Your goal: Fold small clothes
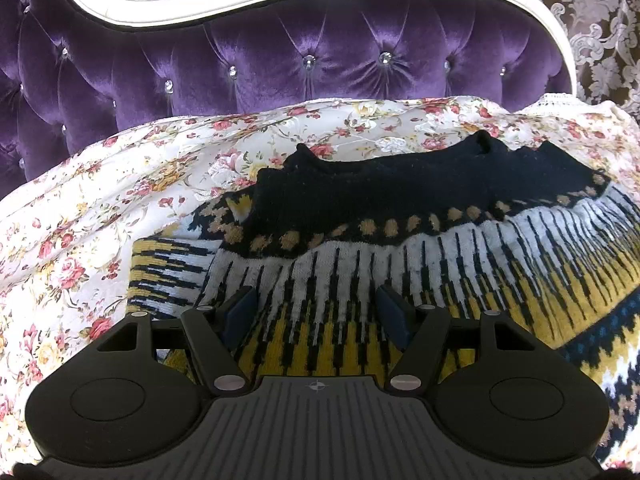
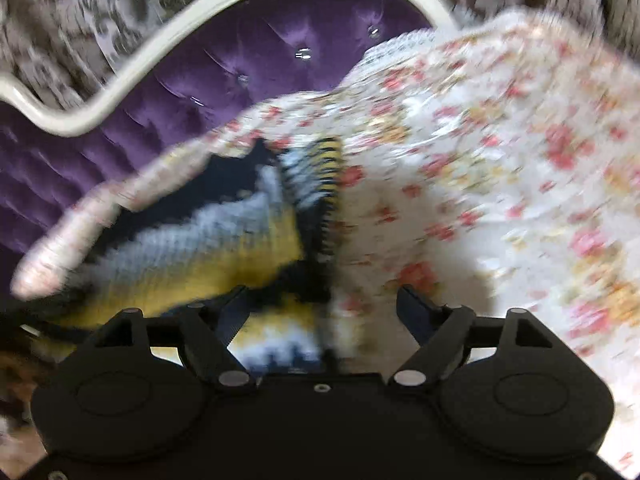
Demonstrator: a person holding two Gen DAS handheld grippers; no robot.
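A knitted sweater [image 1: 400,248] lies spread on the floral bedspread [image 1: 80,240]. It has a black yoke at the far side and white, yellow and black bands nearer me. One patterned sleeve [image 1: 168,276] is folded in at its left. My left gripper [image 1: 316,308] hovers over the yellow band, its jaws apart and nothing pinched between its blue pads. The right wrist view is blurred. There my right gripper [image 2: 326,308] stands open above the sweater [image 2: 224,248] at its right edge, where the knit meets the bedspread [image 2: 500,200].
A purple tufted headboard [image 1: 280,56] with a curved white frame [image 1: 192,4] rises behind the bed. Damask wallpaper [image 1: 592,20] shows beyond it. The floral bedspread extends left and right of the sweater and bunches up at the far right.
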